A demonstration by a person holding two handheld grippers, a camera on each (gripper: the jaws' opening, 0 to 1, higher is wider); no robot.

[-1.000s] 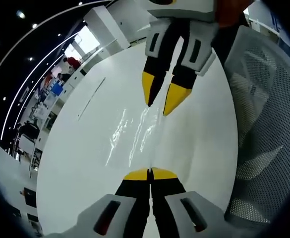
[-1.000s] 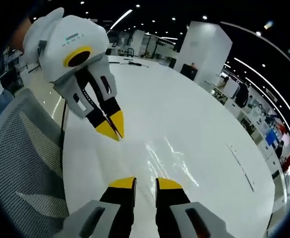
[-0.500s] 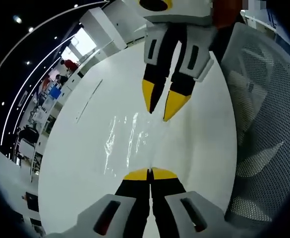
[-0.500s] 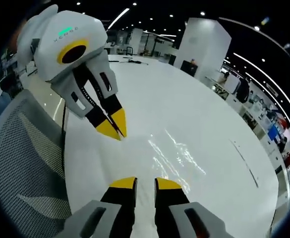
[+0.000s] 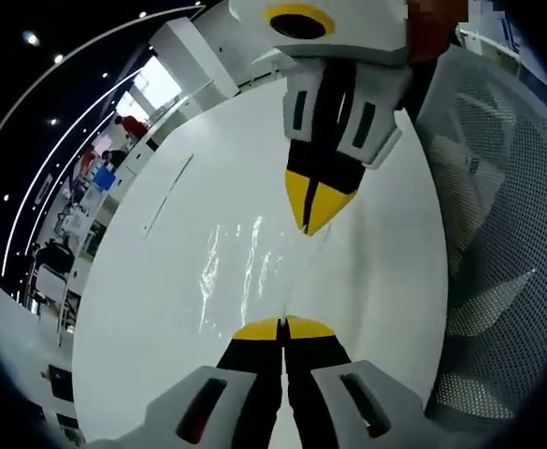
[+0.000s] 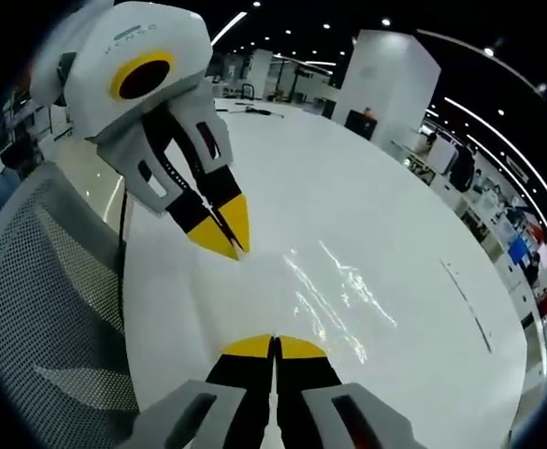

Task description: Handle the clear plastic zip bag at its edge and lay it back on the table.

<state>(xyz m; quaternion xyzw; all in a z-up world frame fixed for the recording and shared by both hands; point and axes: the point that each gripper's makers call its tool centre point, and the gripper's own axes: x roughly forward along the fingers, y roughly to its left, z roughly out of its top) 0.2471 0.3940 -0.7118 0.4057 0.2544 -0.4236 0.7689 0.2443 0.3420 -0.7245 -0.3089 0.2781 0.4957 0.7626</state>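
Here the clear plastic zip bag [image 5: 245,267] lies flat on the white table [image 5: 161,281], both grippers pinching its near edge: left gripper [image 5: 282,325] and right gripper [image 6: 273,342] jaws closed.

The right gripper [image 6: 274,342] is closing: its yellow-tipped jaws, apart a second ago, are now pressing together at the near edge of the clear bag [image 6: 334,297]. In the left gripper view, that same right gripper [image 5: 313,220] is pinching shut, its tips meeting over the bag's [image 5: 245,267] far edge.
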